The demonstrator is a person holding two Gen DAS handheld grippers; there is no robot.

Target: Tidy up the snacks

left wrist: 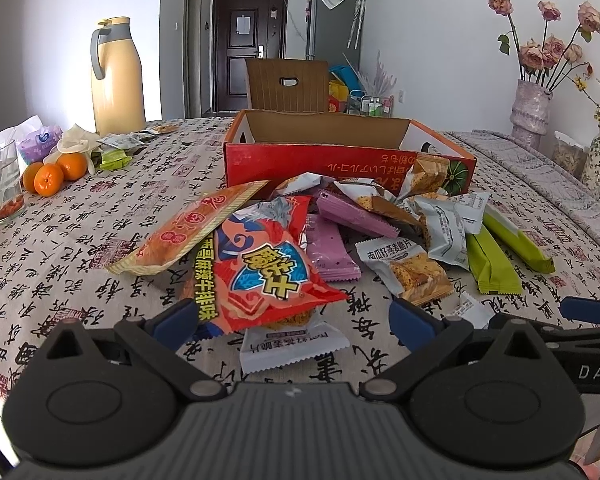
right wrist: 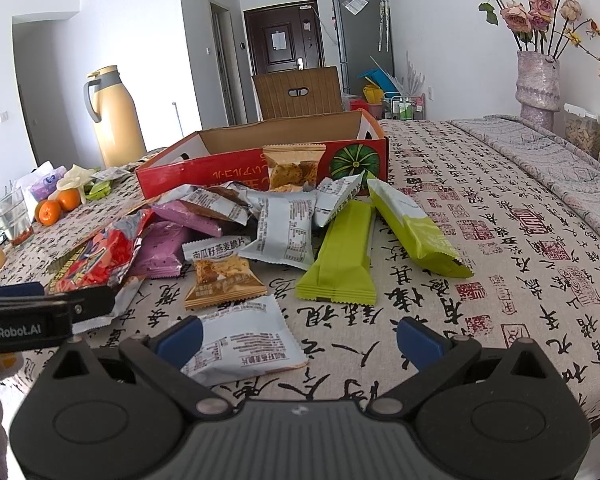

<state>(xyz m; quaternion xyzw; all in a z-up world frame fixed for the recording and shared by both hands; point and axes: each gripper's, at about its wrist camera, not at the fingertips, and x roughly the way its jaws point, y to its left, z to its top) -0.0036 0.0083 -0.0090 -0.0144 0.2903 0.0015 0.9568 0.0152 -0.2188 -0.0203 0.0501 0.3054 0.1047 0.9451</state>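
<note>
A heap of snack packets lies on the calligraphy tablecloth in front of an open red cardboard box (left wrist: 340, 160) (right wrist: 236, 168). The heap holds a red chip bag (left wrist: 268, 272) (right wrist: 100, 256), an orange bag (left wrist: 188, 236), purple bars (left wrist: 352, 216) (right wrist: 168, 248), two green bars (left wrist: 492, 264) (right wrist: 344, 256), and several silver oat-crisp packets (left wrist: 412, 264) (right wrist: 284, 228). My left gripper (left wrist: 294, 320) is open, low over the table, its fingers either side of the red bag's near end and a silver packet (left wrist: 292, 344). My right gripper (right wrist: 300, 338) is open, a silver packet (right wrist: 248, 340) beside its left finger.
A yellow thermos jug (left wrist: 116, 76) (right wrist: 112, 116), oranges (left wrist: 56, 172) (right wrist: 56, 206), a glass (left wrist: 0, 184) and tissue packs stand at the left. Vases with dried roses (left wrist: 532, 104) (right wrist: 538, 80) stand at the right. A chair back (left wrist: 288, 84) rises behind the box.
</note>
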